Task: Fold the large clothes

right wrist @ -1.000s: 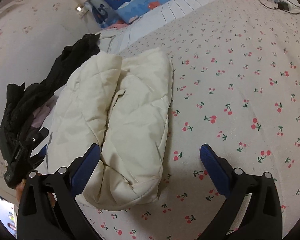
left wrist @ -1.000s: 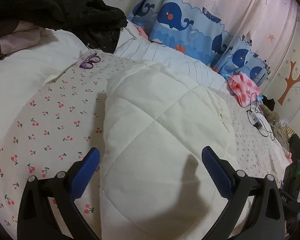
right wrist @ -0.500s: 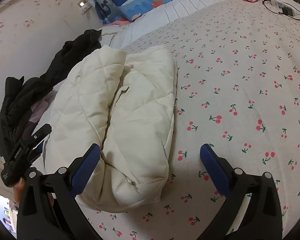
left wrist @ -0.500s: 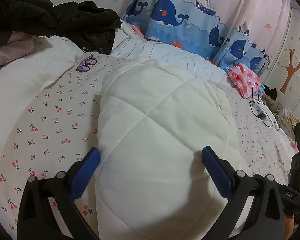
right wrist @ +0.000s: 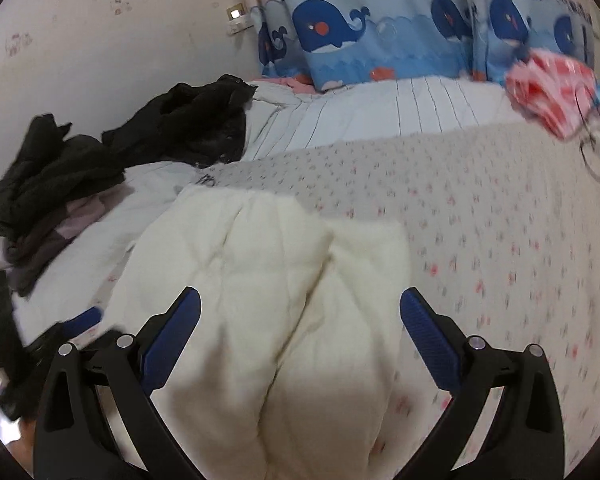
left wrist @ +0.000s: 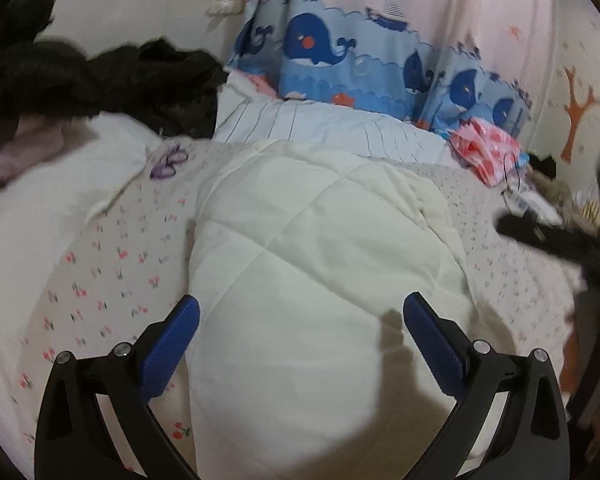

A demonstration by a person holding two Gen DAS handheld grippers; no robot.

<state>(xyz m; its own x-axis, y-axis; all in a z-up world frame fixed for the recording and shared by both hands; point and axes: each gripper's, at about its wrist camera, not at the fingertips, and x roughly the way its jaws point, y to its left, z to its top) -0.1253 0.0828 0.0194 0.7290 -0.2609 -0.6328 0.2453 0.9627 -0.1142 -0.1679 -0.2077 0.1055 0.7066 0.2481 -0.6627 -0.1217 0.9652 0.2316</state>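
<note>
whale-print curtain (right wrist: 380,32) behind bed (right wrist: 500,220); pale wall (right wrist: 120,40), lit switch (right wrist: 236,14).

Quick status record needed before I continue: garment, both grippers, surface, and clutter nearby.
garment: cream quilted jacket, folded into a bundle, lying on the bed
left gripper: open, empty, fingers either side of the bundle
right gripper: open, empty, aimed at the bundle's fold crease
surface: cherry-print sheet
clutter: black clothes pile at far left; purple glasses beyond the bundle; pink-red checked cloth at far right
backdrop: whale curtain
image quality: motion blur in both views
</note>
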